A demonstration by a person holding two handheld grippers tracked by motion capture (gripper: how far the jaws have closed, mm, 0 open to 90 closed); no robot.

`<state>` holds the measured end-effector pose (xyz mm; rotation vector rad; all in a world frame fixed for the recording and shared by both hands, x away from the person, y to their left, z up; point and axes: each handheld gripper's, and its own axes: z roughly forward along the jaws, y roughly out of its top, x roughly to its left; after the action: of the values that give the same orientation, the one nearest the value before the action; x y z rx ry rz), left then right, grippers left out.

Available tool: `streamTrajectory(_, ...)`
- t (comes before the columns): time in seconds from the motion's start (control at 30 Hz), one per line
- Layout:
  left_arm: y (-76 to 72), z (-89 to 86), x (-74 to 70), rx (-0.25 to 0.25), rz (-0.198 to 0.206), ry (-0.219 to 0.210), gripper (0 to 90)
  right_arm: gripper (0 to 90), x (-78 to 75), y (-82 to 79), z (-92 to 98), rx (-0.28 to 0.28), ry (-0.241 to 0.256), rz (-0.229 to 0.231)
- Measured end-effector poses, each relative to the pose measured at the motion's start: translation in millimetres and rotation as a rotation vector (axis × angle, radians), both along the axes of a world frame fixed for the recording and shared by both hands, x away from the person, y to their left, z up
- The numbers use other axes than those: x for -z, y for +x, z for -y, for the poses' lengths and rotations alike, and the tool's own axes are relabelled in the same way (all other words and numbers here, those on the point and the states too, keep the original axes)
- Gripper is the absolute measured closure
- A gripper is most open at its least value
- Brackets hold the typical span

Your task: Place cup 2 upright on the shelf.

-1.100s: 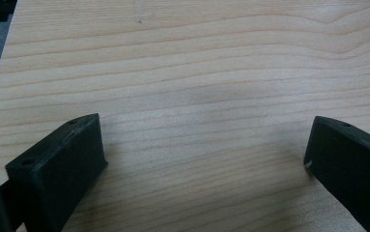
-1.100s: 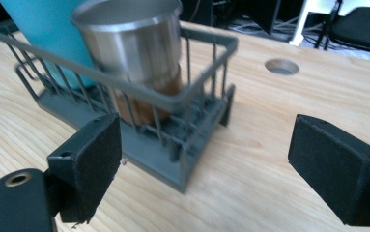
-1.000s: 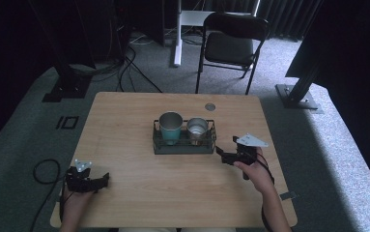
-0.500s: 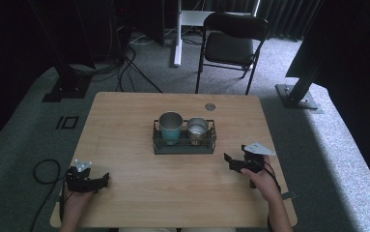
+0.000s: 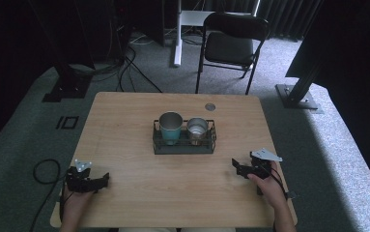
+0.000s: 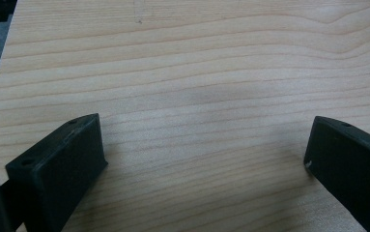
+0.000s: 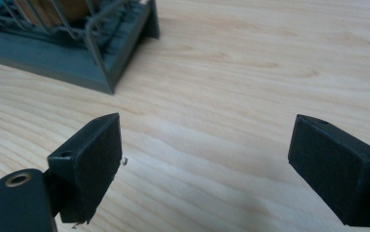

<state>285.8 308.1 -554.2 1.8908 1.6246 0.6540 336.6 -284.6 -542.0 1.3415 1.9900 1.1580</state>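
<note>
So here's where we're at: our right hand-held black gripper [image 5: 236, 167] sits low over the light wooden table [image 5: 124, 121] near its right edge, toward the near right corner, jaws spread wide with nothing between them. In the right gripper view we're looking along those two black jaws at bare wood grain, with a corner of the dark wire rack [image 7: 100, 72] up in the top left, close to the gripper but not touching it.

That rack [image 5: 185, 146] stands around the middle of the table, and inside it are a teal metal cup [image 5: 171, 126] on the left and a shorter silver metal cup [image 5: 197, 130] on the right, standing upright just beside each other (whether they touch we can't tell).

Our left hand-held black gripper [image 5: 104, 180] is down at the near left corner, well apart from the rack, jaws also wide apart and empty, just wood between them in the left gripper view.

There's also a small round grey disc [image 5: 210, 107] on the table near the far edge.
</note>
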Motion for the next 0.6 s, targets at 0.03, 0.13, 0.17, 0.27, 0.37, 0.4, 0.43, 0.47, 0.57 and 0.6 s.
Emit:
streamTrajectory(0.03,0.0,0.0,0.0,0.000,0.000,0.000,1.2,11.7,2.2,-2.6,3.4,0.012,-0.001,-0.008)
streamTrajectory(0.13,0.0,0.0,0.0,0.000,0.000,0.000,1.2,11.7,4.3,-4.8,6.0,0.021,0.003,-0.016)
streamTrajectory(0.17,0.0,0.0,0.0,0.000,0.000,0.000,1.2,11.7,5.3,-5.7,7.2,0.023,0.000,-0.020)
streamTrajectory(0.27,0.0,0.0,0.0,0.000,0.000,0.000,1.2,11.7,9.0,-9.4,12.2,0.041,-0.009,-0.040)
streamTrajectory(0.37,0.0,0.0,0.0,0.000,0.000,0.000,1.2,11.7,9.8,-12.6,17.3,0.066,-0.013,-0.057)
streamTrajectory(0.4,0.0,0.0,0.0,0.000,0.000,0.000,1.2,11.7,10.0,-13.6,18.4,0.075,-0.013,-0.065)
streamTrajectory(0.43,0.0,0.0,0.0,0.000,0.000,0.000,1.2,11.7,10.0,-13.6,18.4,0.075,-0.013,-0.065)
streamTrajectory(0.47,0.0,0.0,0.0,0.000,0.000,0.000,1.2,11.7,10.7,-15.2,20.8,0.080,-0.026,-0.079)
streamTrajectory(0.57,0.0,0.0,0.0,0.000,0.000,0.000,1.2,11.7,11.0,-16.7,23.5,0.080,-0.030,-0.090)
streamTrajectory(0.6,0.0,0.0,0.0,0.000,0.000,0.000,1.2,11.7,11.3,-16.9,24.1,0.078,-0.035,-0.098)
